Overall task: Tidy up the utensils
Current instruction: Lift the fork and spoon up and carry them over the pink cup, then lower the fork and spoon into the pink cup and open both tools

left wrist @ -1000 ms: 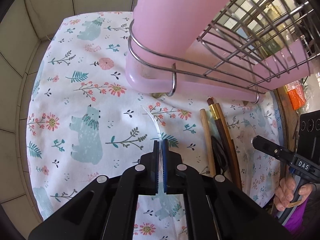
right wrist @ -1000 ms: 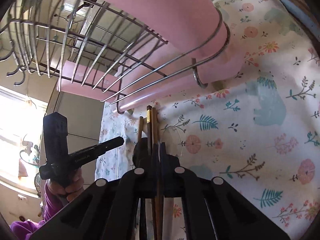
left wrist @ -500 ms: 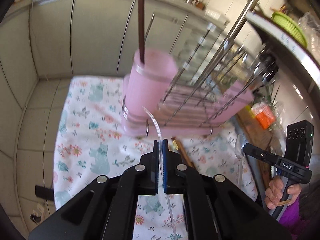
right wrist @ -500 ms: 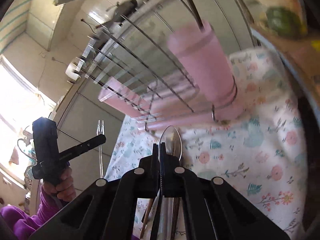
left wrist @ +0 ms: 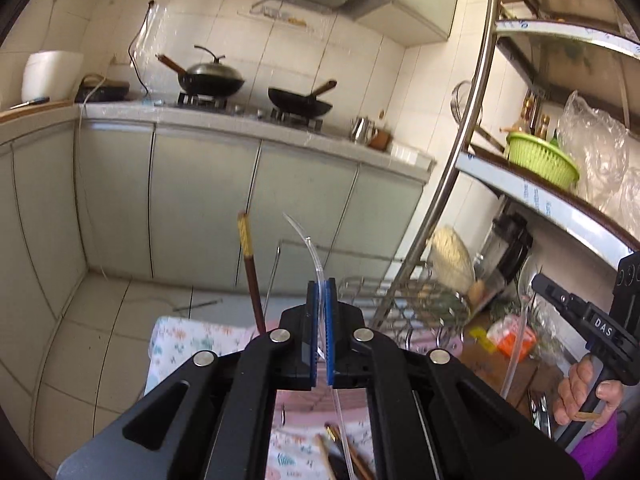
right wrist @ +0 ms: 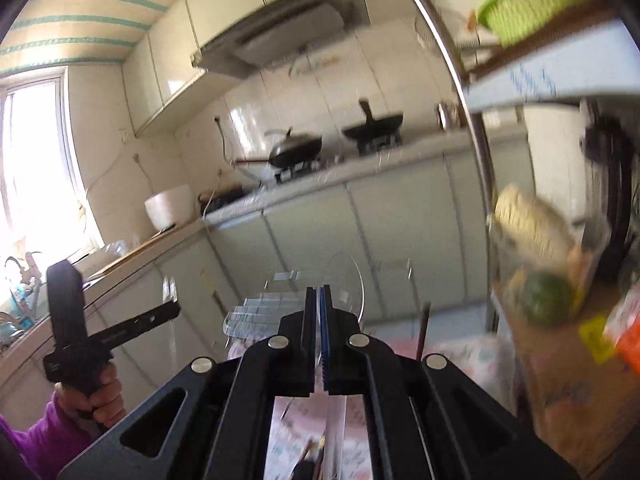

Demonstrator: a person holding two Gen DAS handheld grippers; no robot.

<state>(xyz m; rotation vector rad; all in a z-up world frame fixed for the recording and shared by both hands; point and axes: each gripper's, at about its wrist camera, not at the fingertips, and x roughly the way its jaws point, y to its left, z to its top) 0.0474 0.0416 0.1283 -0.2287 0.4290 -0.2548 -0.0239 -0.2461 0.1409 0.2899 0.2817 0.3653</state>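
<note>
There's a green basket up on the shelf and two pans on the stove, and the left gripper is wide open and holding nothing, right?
Not quite. In the left wrist view the left gripper is shut on a clear plastic utensil, whose curved end sticks up past the fingertips. The rest is right: the green basket sits on the shelf, and two pans are on the stove.

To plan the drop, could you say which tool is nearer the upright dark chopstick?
Probably left: the chopstick rises close beside the left tool; from the right tool it looks smaller and farther.
</note>
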